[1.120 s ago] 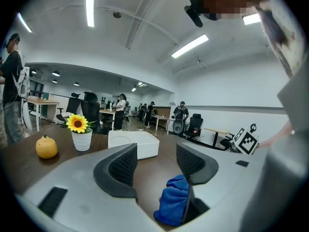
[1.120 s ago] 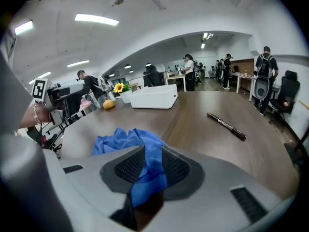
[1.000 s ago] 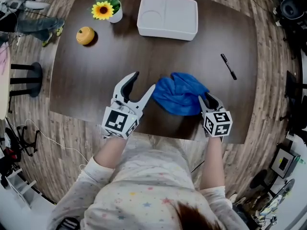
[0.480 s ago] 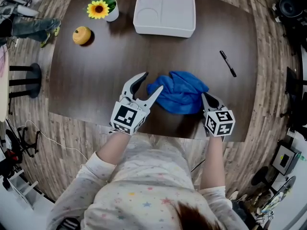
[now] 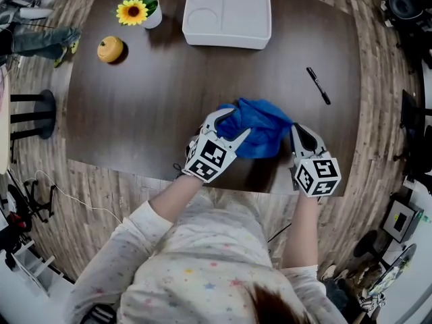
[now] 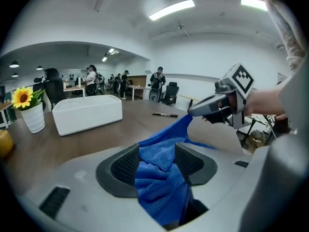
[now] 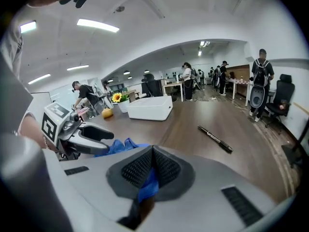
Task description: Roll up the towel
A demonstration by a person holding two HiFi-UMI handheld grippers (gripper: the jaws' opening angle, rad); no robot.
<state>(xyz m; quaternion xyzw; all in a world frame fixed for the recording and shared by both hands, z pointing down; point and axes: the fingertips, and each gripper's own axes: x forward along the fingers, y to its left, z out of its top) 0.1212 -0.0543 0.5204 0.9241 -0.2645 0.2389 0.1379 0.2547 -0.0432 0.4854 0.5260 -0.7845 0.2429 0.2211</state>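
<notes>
A crumpled blue towel [image 5: 260, 123] lies near the front edge of the dark wooden table [image 5: 148, 106]. My left gripper [image 5: 230, 123] is open, and its jaws straddle the towel's left edge; in the left gripper view the blue towel [image 6: 161, 178] bunches between the two pads without being pinched. My right gripper [image 5: 295, 129] is shut on the towel's right corner, and a strip of blue towel [image 7: 147, 185] shows between its closed pads. Each gripper sees the other: the right gripper [image 6: 193, 112] and the left gripper [image 7: 99, 139].
A white compartment tray [image 5: 226, 17] stands at the table's far side. A black pen [image 5: 318, 85] lies to the right of the towel. A potted sunflower [image 5: 138, 10] and an orange fruit [image 5: 110, 48] sit at the far left. People and desks fill the background.
My left gripper has moved right, from the bare table beside the towel to its left edge, with cloth now between its jaws. The right gripper has kept its grip and barely moved.
</notes>
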